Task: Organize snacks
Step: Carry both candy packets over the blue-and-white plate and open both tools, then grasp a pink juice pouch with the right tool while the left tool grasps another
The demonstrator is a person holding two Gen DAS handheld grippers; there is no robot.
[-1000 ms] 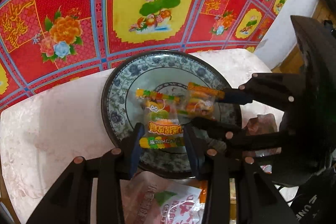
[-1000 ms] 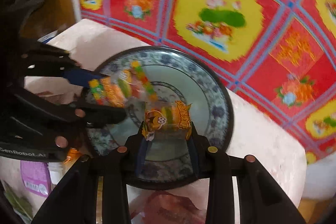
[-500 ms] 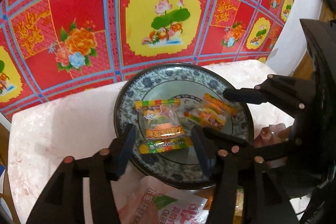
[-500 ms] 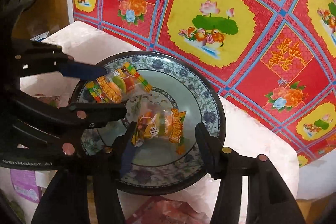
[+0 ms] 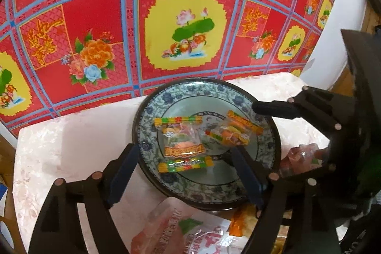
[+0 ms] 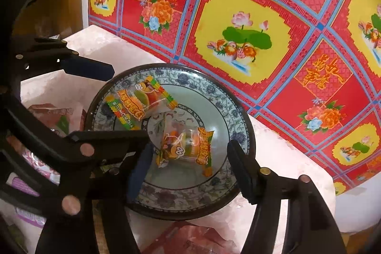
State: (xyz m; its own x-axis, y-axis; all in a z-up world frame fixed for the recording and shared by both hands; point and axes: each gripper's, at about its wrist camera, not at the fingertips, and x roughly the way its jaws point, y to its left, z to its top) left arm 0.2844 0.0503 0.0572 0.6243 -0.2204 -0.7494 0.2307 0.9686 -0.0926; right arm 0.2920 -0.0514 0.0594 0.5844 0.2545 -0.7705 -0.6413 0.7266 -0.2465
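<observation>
A blue-and-white patterned plate (image 5: 147,111) (image 6: 238,116) sits on the pale marble tabletop (image 5: 71,135). Two small clear snack packets with orange and green print lie in it. One packet (image 5: 182,144) (image 6: 140,99) lies flat between the fingers of my left gripper (image 5: 185,173) (image 6: 129,102). Its jaws are opening and the pads stand clear of the packet. The other packet (image 5: 234,132) (image 6: 188,146) lies between the fingers of my right gripper (image 6: 190,170) (image 5: 266,142). Those jaws are opening too, and neither pad touches the packet.
Larger snack bags lie in front of the plate: a pink one (image 5: 181,230), a red one (image 6: 190,239) and others at the side (image 6: 52,116) (image 5: 300,158). A red and yellow floral cloth (image 5: 185,27) hangs behind the table. The two grippers stand close together over the plate.
Both grippers have opened and let go of their packets, which now lie flat in the plate. Both views have tilted up a little.
</observation>
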